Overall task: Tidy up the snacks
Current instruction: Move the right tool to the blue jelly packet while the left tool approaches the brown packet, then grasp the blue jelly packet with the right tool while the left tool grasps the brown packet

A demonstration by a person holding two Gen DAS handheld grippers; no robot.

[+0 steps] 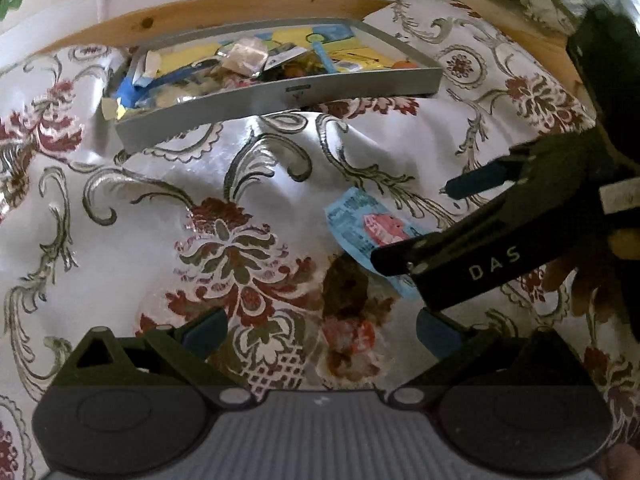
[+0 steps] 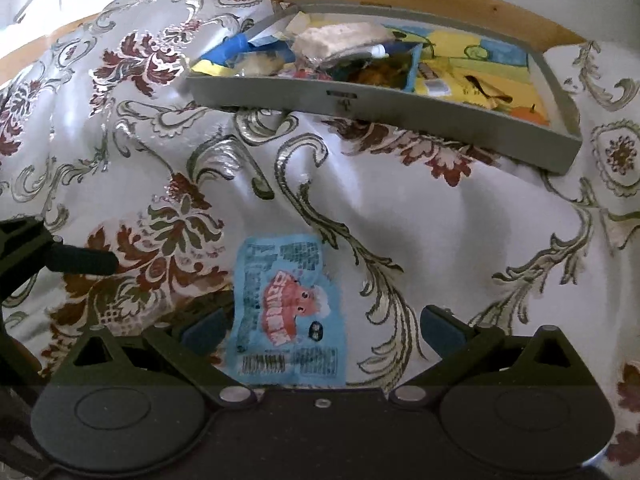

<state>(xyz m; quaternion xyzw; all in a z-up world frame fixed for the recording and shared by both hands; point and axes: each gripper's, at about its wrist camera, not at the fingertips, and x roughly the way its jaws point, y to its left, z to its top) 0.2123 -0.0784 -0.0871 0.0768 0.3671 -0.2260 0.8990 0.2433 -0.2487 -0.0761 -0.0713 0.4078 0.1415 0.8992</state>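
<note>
Left tool: your left tool point(image 1: 320, 332) hangs spread wide above the patterned cloth point(image 1: 120, 240).
Packet: the blue snack packet point(image 2: 284, 312) lies flat between your right tool's fingers.
Right tool: your right tool point(image 2: 320, 328) gapes, gripping nothing.
Tray: the grey tray point(image 2: 400, 112) of snacks sits beyond.

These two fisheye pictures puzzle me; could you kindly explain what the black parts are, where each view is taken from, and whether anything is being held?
A person holds a two-finger gripper in each hand; each carries a forward-looking camera. The black shapes at each picture's bottom are that gripper's own fingers. The left gripper is open and empty, and its view shows the right gripper reaching in over a blue snack packet. In the right view the right gripper is open, the packet lying flat between its fingers, not yet gripped. Beyond, on the floral cloth, stands a grey tray filled with snacks.
</note>
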